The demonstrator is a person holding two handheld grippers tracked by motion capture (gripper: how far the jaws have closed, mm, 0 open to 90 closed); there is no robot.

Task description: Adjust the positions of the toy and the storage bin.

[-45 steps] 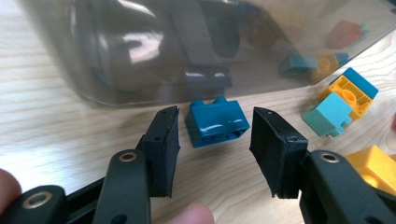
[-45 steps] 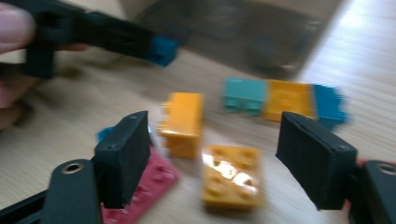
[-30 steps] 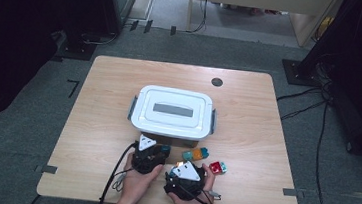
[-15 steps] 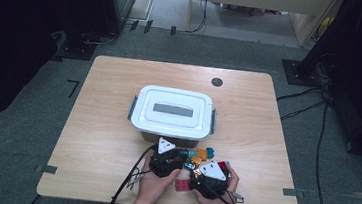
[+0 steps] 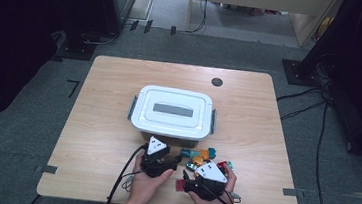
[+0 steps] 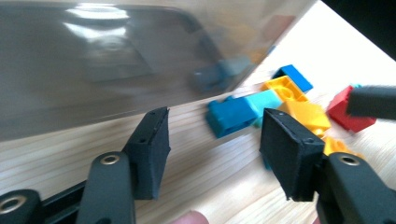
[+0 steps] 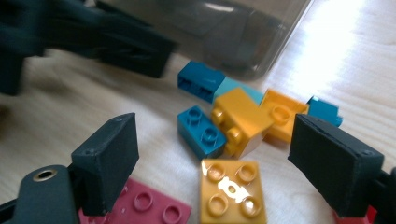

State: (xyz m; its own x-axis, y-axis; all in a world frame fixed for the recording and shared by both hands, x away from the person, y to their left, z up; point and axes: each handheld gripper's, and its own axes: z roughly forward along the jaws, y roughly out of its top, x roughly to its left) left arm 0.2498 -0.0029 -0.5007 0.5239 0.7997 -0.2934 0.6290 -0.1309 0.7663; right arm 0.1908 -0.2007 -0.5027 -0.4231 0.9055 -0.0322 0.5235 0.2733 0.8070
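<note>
- High view: left gripper (image 5: 175, 163) & right gripper (image 5: 187, 182) low over table (image 5: 106, 125), by brick pile (image 5: 204, 157) in front of lidded box (image 5: 174, 112).
- Left gripper view: jaws just opened, spread, nothing between; teal brick (image 6: 243, 111) beyond, near box wall.
- Right gripper view: jaws spread wide, empty; yellow brick (image 7: 231, 191) & pink plate (image 7: 149, 207) lie between them on table.
</note>
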